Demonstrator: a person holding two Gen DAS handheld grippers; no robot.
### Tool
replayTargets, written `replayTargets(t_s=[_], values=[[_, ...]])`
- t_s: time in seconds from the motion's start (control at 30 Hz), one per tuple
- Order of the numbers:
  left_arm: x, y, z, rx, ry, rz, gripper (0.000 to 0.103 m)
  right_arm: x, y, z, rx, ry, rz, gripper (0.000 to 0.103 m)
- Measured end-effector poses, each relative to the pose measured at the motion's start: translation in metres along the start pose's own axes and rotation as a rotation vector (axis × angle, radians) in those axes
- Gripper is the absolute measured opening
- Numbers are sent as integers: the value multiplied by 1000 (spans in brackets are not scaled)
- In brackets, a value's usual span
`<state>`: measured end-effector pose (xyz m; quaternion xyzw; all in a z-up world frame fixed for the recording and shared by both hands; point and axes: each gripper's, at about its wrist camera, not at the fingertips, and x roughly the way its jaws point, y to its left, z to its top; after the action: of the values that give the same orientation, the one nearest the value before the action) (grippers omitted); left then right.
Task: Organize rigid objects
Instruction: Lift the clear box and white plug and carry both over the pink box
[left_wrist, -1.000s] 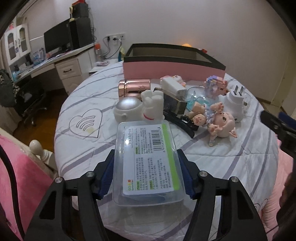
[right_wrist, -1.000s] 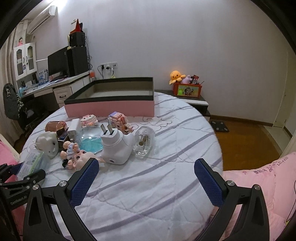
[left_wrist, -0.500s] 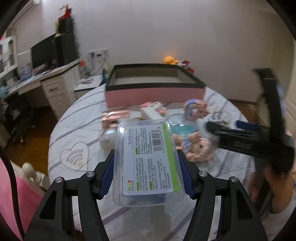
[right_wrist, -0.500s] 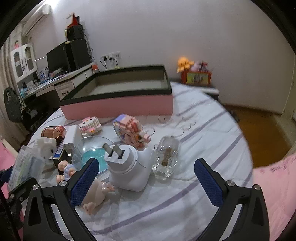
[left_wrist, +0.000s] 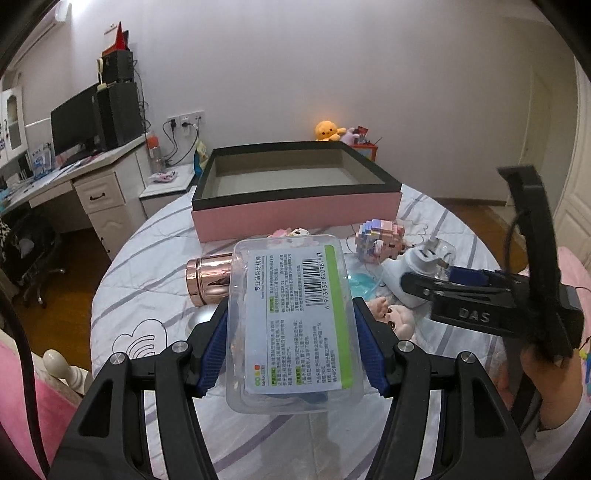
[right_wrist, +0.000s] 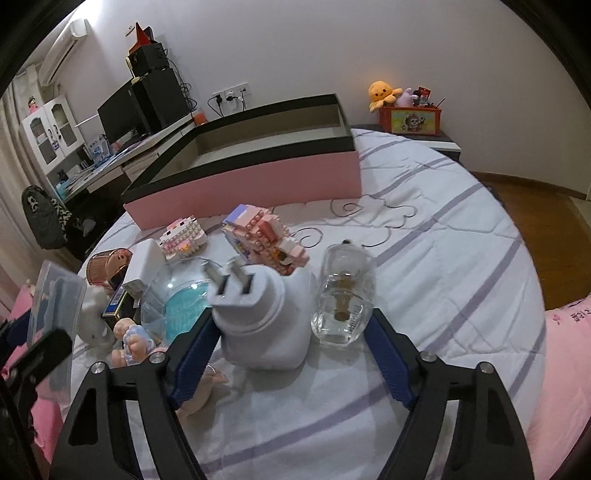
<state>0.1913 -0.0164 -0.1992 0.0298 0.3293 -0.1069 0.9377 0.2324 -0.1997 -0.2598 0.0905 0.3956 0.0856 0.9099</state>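
Note:
My left gripper (left_wrist: 290, 350) is shut on a clear plastic floss-pick box (left_wrist: 291, 317) with a green-edged label, held above the table; it also shows in the right wrist view (right_wrist: 55, 295). The empty pink box with a black rim (left_wrist: 295, 210) stands beyond it at the back of the table (right_wrist: 443, 258). My right gripper (right_wrist: 291, 354) is open, its jaws on either side of a white plug adapter (right_wrist: 266, 317) and a clear glass bottle (right_wrist: 343, 295). It shows in the left wrist view (left_wrist: 439, 284) at the right.
On the table lie a rose-gold cylinder (left_wrist: 208, 275), two pink brick-built toys (right_wrist: 264, 236) (right_wrist: 183, 236), a clear dish with a blue bottom (right_wrist: 181, 295), baby dolls (right_wrist: 129, 339) and a white charger (right_wrist: 144, 267). A desk (left_wrist: 74, 177) stands at the left.
My left gripper has lifted the floss box higher, towards the pink box. My right gripper has moved forward, so that its jaws now flank the plug adapter and the glass bottle.

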Motion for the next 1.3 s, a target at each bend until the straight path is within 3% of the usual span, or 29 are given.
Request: replayTargets(t_s=[0.23,0.57,0.77,1.13,1.3], values=[[5,0,0,-3,13,-5,64,-15,-14,-8,9,-9,23,77],[5,7,1,-7,16,-8,64,-21,12,-11,-67,-9,25,77],[6,10,2,-6,15,-9,64,-9,21,-1,-124,-7,0,56],[17,6,10,19,25,-20,63,20,24,11,-178,51,58,58],[19,9,11,1,13,-51,62,11,22,9,-171,19,68,55]])
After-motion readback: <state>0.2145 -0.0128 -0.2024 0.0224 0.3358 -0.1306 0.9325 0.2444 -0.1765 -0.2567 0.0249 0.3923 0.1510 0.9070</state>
